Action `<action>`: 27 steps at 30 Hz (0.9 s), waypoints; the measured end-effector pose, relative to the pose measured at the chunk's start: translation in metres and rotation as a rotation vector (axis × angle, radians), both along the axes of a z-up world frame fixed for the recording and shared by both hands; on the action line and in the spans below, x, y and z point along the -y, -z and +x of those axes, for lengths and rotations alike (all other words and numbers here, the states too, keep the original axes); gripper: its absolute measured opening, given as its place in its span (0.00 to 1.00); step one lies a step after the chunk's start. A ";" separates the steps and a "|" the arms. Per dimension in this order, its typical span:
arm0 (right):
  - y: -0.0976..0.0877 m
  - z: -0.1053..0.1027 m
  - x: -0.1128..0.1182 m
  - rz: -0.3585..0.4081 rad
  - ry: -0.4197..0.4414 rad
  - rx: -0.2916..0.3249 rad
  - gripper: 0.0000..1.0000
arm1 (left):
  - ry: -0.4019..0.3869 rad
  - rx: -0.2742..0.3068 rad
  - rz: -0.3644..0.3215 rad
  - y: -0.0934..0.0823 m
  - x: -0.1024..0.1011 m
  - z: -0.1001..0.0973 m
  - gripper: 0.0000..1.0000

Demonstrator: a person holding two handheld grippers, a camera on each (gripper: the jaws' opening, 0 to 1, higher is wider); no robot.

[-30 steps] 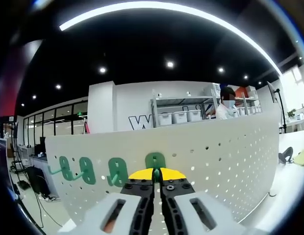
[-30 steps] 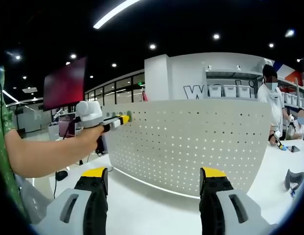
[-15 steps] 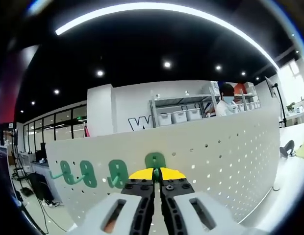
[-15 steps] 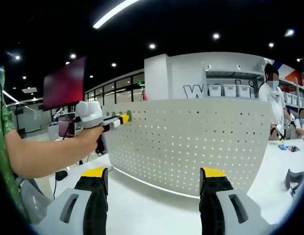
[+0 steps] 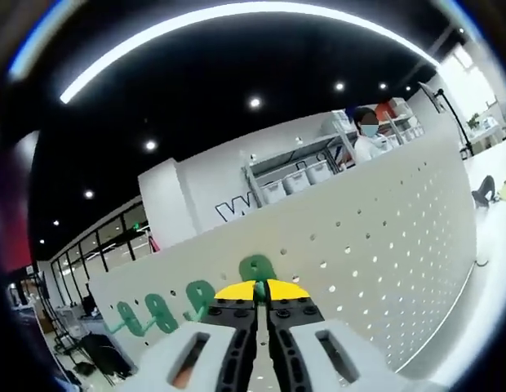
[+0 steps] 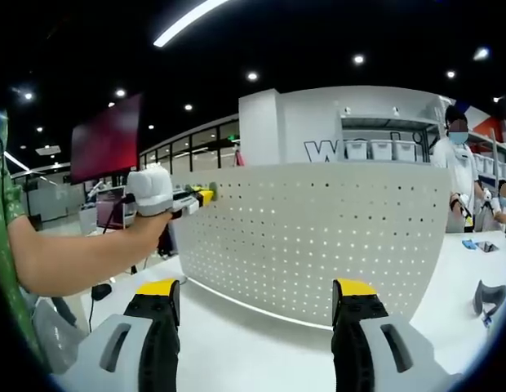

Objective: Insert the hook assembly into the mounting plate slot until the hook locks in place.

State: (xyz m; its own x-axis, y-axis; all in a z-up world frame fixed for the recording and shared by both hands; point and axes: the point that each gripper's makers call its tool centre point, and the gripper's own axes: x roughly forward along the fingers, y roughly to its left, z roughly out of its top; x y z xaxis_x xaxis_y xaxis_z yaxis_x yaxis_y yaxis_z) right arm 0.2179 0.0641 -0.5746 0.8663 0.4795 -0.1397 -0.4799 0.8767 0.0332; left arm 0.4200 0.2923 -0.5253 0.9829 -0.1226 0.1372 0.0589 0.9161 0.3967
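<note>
Green hook: the one in your left gripper (image 5: 260, 296) is a green hook (image 5: 257, 269) whose rounded back plate shows just above the yellow jaw tips, lying against the white pegboard (image 5: 383, 245) near its top edge.
Pegboard: this perforated white panel is the mounting plate; it stands upright on the white table (image 6: 261, 347).
Neighbouring hooks: three more green hooks (image 5: 198, 299) sit on the pegboard in a row beside the held one, further toward the panel's far end, apparently seated.
Left gripper: clenched, jaws pressed together on the hook with no gap between the yellow tips.
Left gripper from the other side: in the right gripper view your hand (image 6: 148, 227) holds it with its yellow tip at the pegboard's upper corner.
Right gripper: your right gripper (image 6: 257, 306) is spread wide, holding and touching nothing, in front of the pegboard and above the table.
Step in hand: seating the hook, as I judge it; whether it has locked cannot be told.
How to do it well: keep the back plate flat to the pegboard, push square into the holes, then ease down along the panel until it catches.
Caution: don't let go until the hook resists a light tug.
Free hand: brace the pegboard with your right gripper if the panel rocks.
</note>
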 end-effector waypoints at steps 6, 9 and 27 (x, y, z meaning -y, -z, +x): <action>0.000 0.001 -0.002 -0.002 -0.004 0.000 0.78 | 0.055 -0.022 -0.250 0.000 -0.004 0.001 0.02; 0.000 0.000 -0.003 -0.001 -0.006 0.000 0.78 | 0.055 -0.003 -0.220 0.001 -0.004 0.001 0.02; 0.003 0.000 -0.001 0.000 -0.004 -0.008 0.78 | 0.111 0.013 -0.526 0.001 -0.007 0.005 0.02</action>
State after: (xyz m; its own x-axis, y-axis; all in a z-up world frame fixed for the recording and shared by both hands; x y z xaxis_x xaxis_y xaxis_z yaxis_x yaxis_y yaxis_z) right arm 0.2181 0.0651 -0.5780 0.8633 0.4829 -0.1463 -0.4831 0.8748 0.0370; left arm 0.4249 0.2988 -0.5266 0.9658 -0.1374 0.2200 0.1651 0.9798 -0.1128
